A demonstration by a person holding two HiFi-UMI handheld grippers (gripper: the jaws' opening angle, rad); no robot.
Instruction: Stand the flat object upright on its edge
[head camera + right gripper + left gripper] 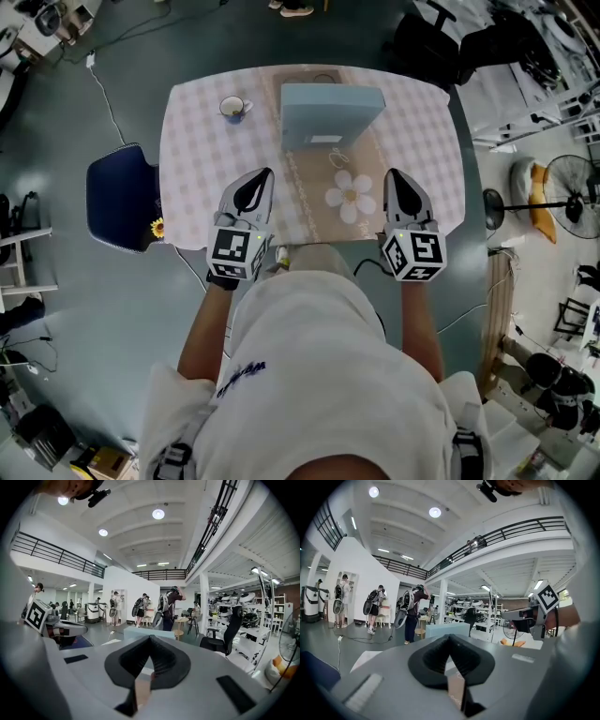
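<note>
A light blue flat box (333, 117) stands upright on the beige runner (323, 211) at the far middle of the table, its broad face with a small white label turned toward me. Both grippers hover over the table's near edge, well short of the box. My left gripper (264, 176) is shut and holds nothing, and so is my right gripper (393, 176). In the left gripper view the box (447, 629) shows as a pale band beyond the closed left gripper (450, 638). The right gripper view shows the box (140, 633) the same way, past the closed right gripper (150, 638).
A small cup (232, 108) stands at the far left of the checked tablecloth (202, 159). A white flower (350, 195) lies on the runner between the grippers. A dark blue chair (122, 197) stands left of the table, a floor fan (572, 197) to the right. People stand far off.
</note>
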